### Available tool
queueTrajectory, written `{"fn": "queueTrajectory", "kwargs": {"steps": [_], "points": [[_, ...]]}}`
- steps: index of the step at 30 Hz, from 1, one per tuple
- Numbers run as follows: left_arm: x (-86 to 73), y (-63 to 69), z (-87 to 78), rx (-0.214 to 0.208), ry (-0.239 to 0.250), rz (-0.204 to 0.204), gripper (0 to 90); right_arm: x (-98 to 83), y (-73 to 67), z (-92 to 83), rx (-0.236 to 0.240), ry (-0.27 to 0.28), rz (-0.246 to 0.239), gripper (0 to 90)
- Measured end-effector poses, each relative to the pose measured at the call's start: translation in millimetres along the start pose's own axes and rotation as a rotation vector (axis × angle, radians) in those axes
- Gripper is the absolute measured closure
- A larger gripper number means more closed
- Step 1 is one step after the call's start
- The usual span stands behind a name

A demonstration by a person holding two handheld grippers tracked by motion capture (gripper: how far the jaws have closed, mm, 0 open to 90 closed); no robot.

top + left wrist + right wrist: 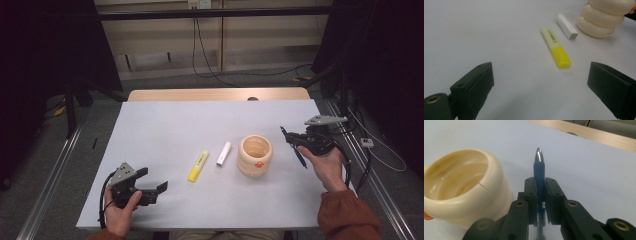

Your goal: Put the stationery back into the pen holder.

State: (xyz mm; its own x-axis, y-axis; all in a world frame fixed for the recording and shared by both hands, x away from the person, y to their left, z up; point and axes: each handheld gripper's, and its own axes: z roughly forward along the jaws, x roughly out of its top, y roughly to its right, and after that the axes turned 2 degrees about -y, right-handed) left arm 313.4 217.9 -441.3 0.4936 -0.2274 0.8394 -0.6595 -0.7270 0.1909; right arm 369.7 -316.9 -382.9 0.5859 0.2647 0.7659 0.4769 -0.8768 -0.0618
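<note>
My table [165, 125] has a pale grey-white top, with a strip of light wood [217, 94] showing along its far edge. Beyond it I see grey carpet [240, 80] and a wall of light wooden panels [260, 40], where black cables [200, 55] hang from a socket [199, 4] near the top and trail across the floor. Dark curtains or screens [45, 45] close me in on both sides, metal rails [50, 175] run along the floor beside the table, and the light falls evenly and softly on the tabletop while the edges of the room stay dim.
</note>
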Motion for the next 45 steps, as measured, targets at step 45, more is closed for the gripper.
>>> {"fn": "queueTrajectory", "kwargs": {"steps": [45], "points": [[0.0,0.2,1.4,0.007,-0.006,0.002,6.8,41.5,-41.4,-20.9,0.142,0.388,-0.036,81.2]]}}
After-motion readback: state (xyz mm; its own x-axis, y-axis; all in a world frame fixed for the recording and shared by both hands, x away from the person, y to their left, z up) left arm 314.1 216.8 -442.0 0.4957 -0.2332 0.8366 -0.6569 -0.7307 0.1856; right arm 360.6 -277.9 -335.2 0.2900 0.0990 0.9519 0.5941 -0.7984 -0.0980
